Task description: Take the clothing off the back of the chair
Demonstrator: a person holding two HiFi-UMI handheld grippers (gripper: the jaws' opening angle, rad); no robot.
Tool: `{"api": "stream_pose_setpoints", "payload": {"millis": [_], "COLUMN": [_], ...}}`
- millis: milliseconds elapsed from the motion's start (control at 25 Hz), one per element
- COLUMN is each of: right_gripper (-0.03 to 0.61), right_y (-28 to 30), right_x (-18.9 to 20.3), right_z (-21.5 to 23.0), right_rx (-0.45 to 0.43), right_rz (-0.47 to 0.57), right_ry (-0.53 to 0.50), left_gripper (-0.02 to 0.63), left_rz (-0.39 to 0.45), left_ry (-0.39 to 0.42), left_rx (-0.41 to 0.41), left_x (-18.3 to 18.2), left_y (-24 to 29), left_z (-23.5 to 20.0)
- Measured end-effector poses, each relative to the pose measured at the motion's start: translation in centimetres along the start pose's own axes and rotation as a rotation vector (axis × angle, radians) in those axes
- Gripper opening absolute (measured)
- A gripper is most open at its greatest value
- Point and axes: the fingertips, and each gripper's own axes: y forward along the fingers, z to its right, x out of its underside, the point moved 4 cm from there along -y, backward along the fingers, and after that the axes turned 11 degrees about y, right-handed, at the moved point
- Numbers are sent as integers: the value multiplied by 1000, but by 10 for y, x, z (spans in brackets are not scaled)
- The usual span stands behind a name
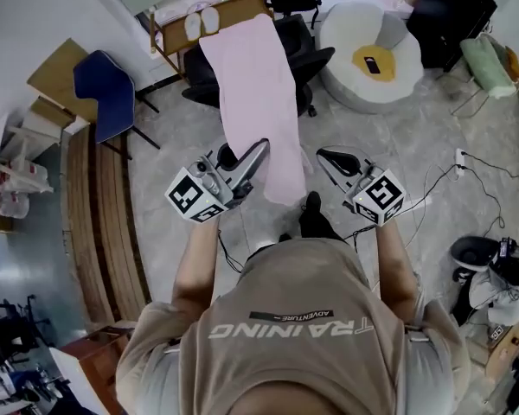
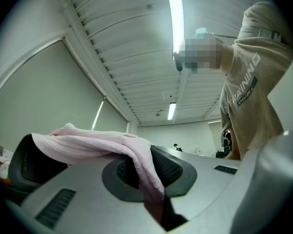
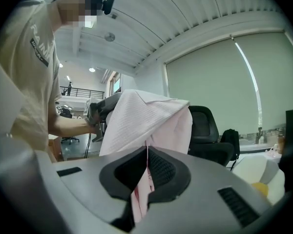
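1. Now the pink garment [image 1: 258,93] hangs stretched in the air. Its far end is over the black office chair [image 1: 307,54], and its near end is at the two grippers, just ahead of the person [image 1: 303,318].
2. Room to move: bare grey floor [image 1: 398,145] opens up to the right of the cloth. A blue chair [image 1: 104,89] and wooden slats [image 1: 95,223] sit off to the left. A round white seat [image 1: 363,76] stands beyond the office chair, and a cable [image 1: 467,167] trails across the floor at right.
3. Left gripper [image 1: 261,148]: jaws pinched nearly together on the garment's near edge, with cloth draped over one pad.
4. Right gripper [image 1: 323,156]: jaws clamped tight on a fold of the same cloth, which runs down between the pads.
5. Whether the far end touches the chair back cannot be told, since the cloth itself covers that spot.
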Motion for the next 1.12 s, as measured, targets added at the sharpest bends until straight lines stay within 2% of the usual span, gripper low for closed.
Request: {"api": "stream_pose_setpoints", "payload": {"millis": [280, 480, 680, 920, 1120], "right_gripper": [32, 32, 32, 31, 32], "right_y": [-49, -81, -107, -145, -150], "right_x": [34, 30, 29, 41, 45], "right_z": [-42, -48, -51, -59, -67], "right_rx": [35, 33, -20, -144, -151], "right_rz": [-51, -29, -18, -59, -46], "right_ry": [16, -1, 0, -38, -39], "left_gripper": [48, 48, 48, 48, 48], "left_rz": [11, 15, 4, -9, -17], "left_ry": [1, 9, 23, 60, 68], "left_rx": [-26, -40, -107, -213, -236], "left_x": [-4, -12, -22, -32, -44], "left_y": [-15, -10, -4, 4, -2], "left_z": [44, 74, 103, 149, 179]}}
